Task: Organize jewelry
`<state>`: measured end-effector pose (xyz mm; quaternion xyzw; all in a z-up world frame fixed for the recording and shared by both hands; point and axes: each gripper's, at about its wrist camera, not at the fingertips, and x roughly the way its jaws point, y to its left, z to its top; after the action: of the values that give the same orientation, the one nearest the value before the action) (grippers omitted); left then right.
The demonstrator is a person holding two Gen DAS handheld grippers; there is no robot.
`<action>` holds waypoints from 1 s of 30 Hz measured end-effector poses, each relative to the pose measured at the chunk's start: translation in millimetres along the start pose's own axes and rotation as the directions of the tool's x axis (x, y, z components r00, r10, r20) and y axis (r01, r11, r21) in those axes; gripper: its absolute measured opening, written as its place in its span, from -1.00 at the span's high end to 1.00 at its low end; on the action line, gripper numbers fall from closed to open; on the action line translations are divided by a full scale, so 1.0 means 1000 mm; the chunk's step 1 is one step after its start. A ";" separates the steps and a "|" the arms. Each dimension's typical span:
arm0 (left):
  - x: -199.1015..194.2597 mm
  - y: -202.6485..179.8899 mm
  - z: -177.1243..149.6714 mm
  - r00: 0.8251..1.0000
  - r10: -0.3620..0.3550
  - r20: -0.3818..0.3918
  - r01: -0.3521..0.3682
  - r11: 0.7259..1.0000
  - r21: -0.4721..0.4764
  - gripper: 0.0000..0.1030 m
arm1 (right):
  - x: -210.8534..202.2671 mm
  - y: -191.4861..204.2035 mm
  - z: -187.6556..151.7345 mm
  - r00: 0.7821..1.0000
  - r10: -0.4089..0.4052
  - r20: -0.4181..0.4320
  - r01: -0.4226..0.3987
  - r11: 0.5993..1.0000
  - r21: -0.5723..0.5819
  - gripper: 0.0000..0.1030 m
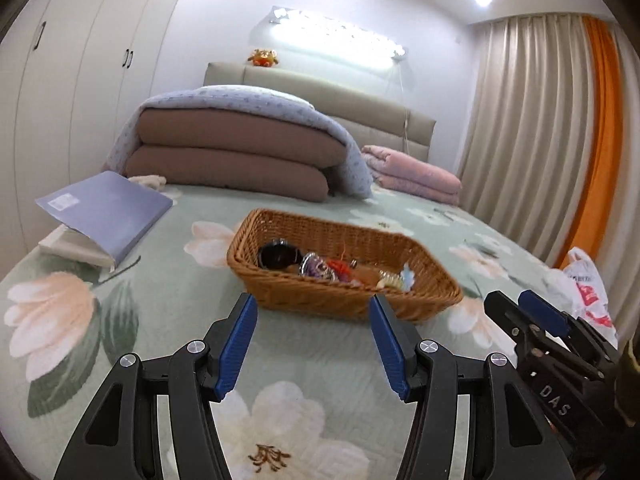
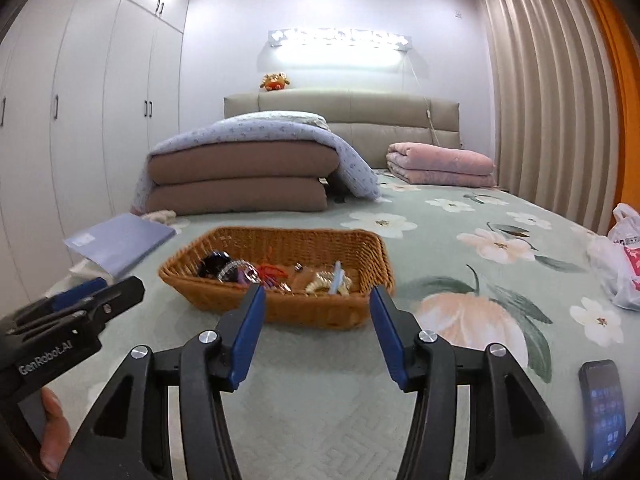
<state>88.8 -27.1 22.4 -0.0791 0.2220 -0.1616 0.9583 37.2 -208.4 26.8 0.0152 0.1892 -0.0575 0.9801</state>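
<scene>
A brown wicker basket [image 1: 320, 300] [image 2: 280, 308] rests on the flowered bedspread and holds several pieces of jewelry: a dark bangle [image 1: 278, 255] [image 2: 214, 262], a red piece [image 1: 340, 266] [image 2: 272, 270], a gold piece [image 2: 320, 282] and a pale blue clip [image 1: 408, 274] [image 2: 336, 276]. My left gripper [image 1: 312, 308] hovers just short of the basket's near wall, open, nothing between its blue pads. My right gripper [image 2: 318, 300] stands likewise before the basket, open and empty. Each gripper shows at the edge of the other's view, the right gripper [image 1: 532, 320] and the left gripper [image 2: 92, 292].
A blue folder [image 1: 104, 210] [image 2: 120, 240] lies on a white box left of the basket. Folded brown and pink quilts [image 1: 236, 152] [image 2: 440, 164] sit behind. A plastic bag [image 1: 588, 288] [image 2: 620, 264] and a phone [image 2: 604, 412] lie at the right. A hand [image 2: 52, 432] shows at lower left.
</scene>
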 end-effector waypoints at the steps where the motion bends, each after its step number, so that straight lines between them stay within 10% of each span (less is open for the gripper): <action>1: 0.003 0.000 -0.002 1.000 0.011 -0.001 -0.011 1.000 0.007 -0.16 | 0.005 0.000 -0.002 1.000 0.006 -0.016 -0.006 1.000 0.001 -0.10; 30: 0.012 -0.017 -0.021 0.991 0.132 -0.028 -0.128 0.987 0.101 -0.29 | 0.022 -0.016 -0.011 0.996 0.041 -0.074 -0.035 0.996 0.078 -0.10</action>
<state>84.9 -49.2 3.0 -0.0138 0.2351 -0.1110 0.9655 51.4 -226.6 7.9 0.0587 0.2235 -0.0453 0.9719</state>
